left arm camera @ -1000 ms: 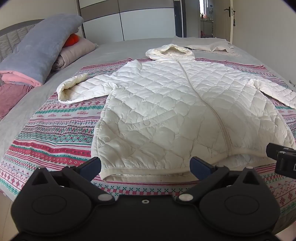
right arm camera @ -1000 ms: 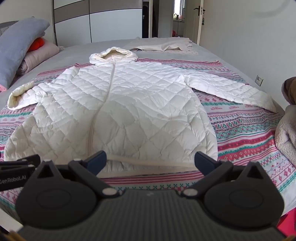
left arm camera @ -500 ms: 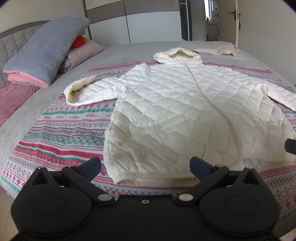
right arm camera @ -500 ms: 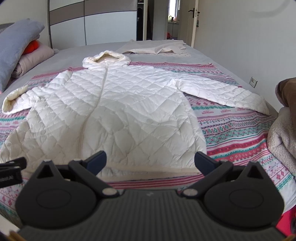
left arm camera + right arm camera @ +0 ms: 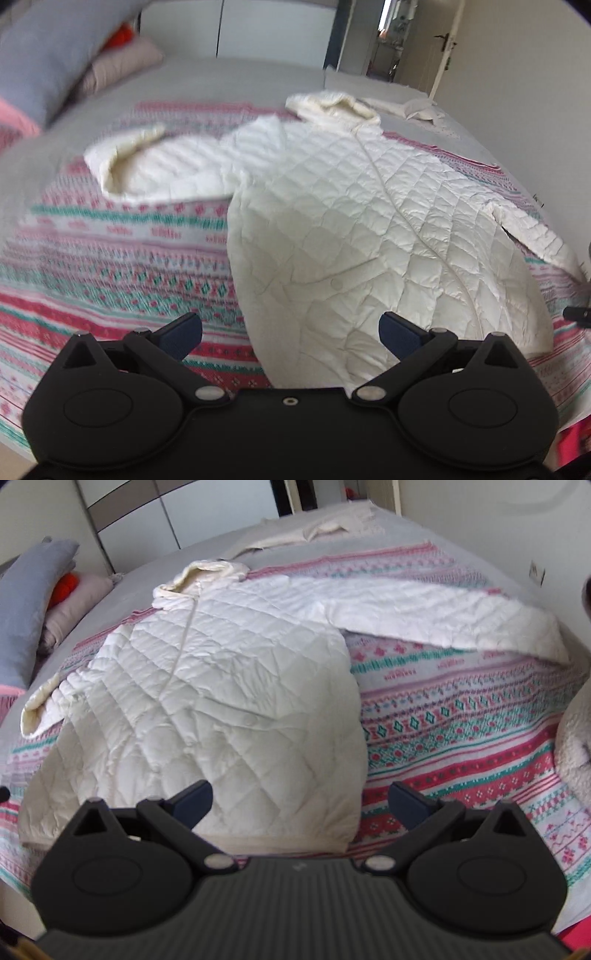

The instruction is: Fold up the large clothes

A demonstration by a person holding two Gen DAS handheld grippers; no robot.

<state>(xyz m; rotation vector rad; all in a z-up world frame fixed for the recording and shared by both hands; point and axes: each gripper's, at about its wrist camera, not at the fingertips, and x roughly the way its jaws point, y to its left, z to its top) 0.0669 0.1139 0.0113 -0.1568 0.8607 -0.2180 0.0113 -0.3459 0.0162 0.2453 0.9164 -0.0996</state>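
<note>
A cream quilted hooded jacket (image 5: 369,229) lies flat and face up on the patterned blanket, sleeves spread to both sides; it also shows in the right wrist view (image 5: 221,701). My left gripper (image 5: 290,332) is open and empty, above the jacket's lower left corner. My right gripper (image 5: 300,801) is open and empty, above the jacket's lower right hem. The left sleeve (image 5: 155,166) points left, the right sleeve (image 5: 443,616) points right.
The striped red, green and white blanket (image 5: 110,258) covers the grey bed. Grey and pink pillows (image 5: 33,602) are stacked at the head, left. A beige garment (image 5: 314,528) lies at the far side. A fluffy beige blanket (image 5: 576,746) sits at the right edge.
Both grippers have moved forward over the bed and tilted outward: the left view swung toward the left sleeve, the right view toward the right sleeve. Both stay open.
</note>
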